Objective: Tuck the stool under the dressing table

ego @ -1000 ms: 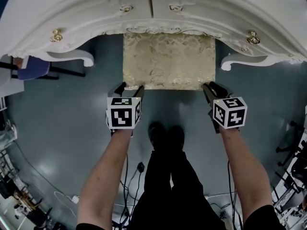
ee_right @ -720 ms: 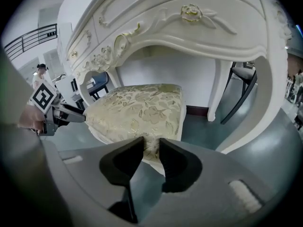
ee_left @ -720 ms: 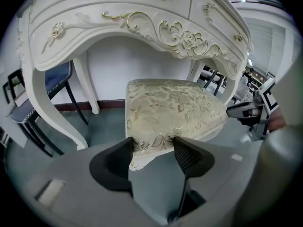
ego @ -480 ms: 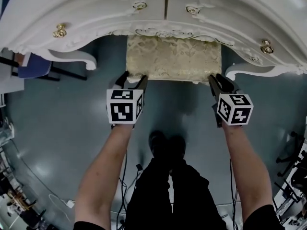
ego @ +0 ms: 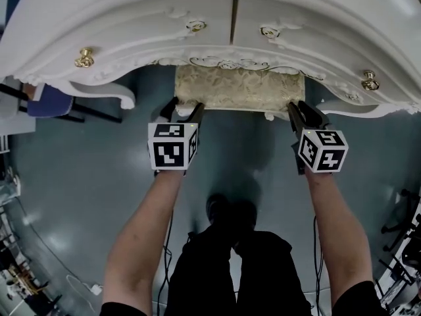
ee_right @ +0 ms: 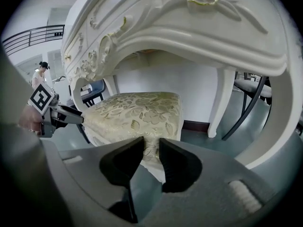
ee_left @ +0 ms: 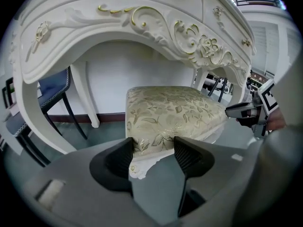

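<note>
Far left: blue chair (ego: 49, 101) sits behind the dressing table (ego: 131, 18), partly hidden by the top, next to the table's left leg (ego: 99, 87). Left gripper (ego: 183, 108): jaws set fairly wide and clamped on the near-left corner of the stool (ego: 238, 87). In the left gripper view one pad is on the corner's side and the other on the front edge, with gold floral cushion and the white frame corner between them. Its marker cube (ego: 172, 146) faces up at the head camera. Stool: mostly inside the kneehole, centred between the table's two curved legs, under the carved apron and the two middle drawers. Only a strip of seat along the near edge shows past the table front in the head view. Seat looks level and square to the table. Right gripper (ego: 299, 108): jaws set narrower, pinching the near-right corner of the cushion, with fabric filling the gap between the pads in the right gripper view. Both grippers angle down at the seat edge, well apart, one per corner. Far right: the table's right leg (ego: 368, 108) is near the right gripper, with grey-green floor (ego: 85, 176) underneath.
</note>
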The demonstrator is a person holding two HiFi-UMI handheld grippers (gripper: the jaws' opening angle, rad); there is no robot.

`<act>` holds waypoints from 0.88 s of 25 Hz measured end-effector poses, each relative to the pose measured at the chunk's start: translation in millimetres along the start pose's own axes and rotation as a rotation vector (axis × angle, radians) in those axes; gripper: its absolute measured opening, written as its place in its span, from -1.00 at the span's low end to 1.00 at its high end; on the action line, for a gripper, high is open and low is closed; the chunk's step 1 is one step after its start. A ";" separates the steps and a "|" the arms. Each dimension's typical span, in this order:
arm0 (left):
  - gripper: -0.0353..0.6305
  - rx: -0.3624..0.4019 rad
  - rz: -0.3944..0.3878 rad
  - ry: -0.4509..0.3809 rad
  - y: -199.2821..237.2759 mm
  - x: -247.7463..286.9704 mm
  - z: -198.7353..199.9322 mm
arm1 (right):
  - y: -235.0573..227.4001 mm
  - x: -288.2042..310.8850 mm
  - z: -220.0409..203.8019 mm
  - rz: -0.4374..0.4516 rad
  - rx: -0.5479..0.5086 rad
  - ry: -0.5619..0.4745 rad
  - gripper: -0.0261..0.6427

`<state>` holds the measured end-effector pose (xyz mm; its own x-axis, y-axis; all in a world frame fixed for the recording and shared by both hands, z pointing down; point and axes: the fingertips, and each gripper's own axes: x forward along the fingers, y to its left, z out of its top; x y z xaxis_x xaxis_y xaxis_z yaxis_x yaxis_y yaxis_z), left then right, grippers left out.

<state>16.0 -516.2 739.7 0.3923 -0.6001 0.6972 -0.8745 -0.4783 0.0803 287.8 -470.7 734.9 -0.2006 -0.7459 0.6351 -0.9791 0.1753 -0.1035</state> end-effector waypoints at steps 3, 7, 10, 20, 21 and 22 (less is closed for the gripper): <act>0.00 0.001 0.007 -0.007 5.8 8.6 11.0 | -4.2 10.1 10.8 -0.003 0.000 -0.016 -0.60; 0.00 0.006 0.019 -0.025 13.2 16.8 20.7 | -4.6 18.1 18.3 0.009 -0.013 -0.035 -0.60; 0.00 0.009 0.029 -0.036 16.0 20.0 24.7 | -4.8 21.7 21.5 0.011 -0.021 -0.051 -0.60; 0.00 0.012 0.034 -0.078 18.7 28.0 33.8 | -10.9 29.8 31.3 -0.011 -0.041 -0.115 -0.60; 0.00 0.013 0.035 -0.084 19.3 28.8 34.5 | -11.0 30.3 31.8 -0.010 -0.044 -0.121 -0.60; 0.00 0.014 0.037 -0.090 20.3 29.8 35.5 | -10.9 31.2 32.7 -0.009 -0.046 -0.128 -0.60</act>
<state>20.0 -566.6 736.8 0.3844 -0.6725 0.6325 -0.8850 -0.4633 0.0452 291.1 -516.9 730.8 -0.1972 -0.8228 0.5330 -0.9789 0.1949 -0.0614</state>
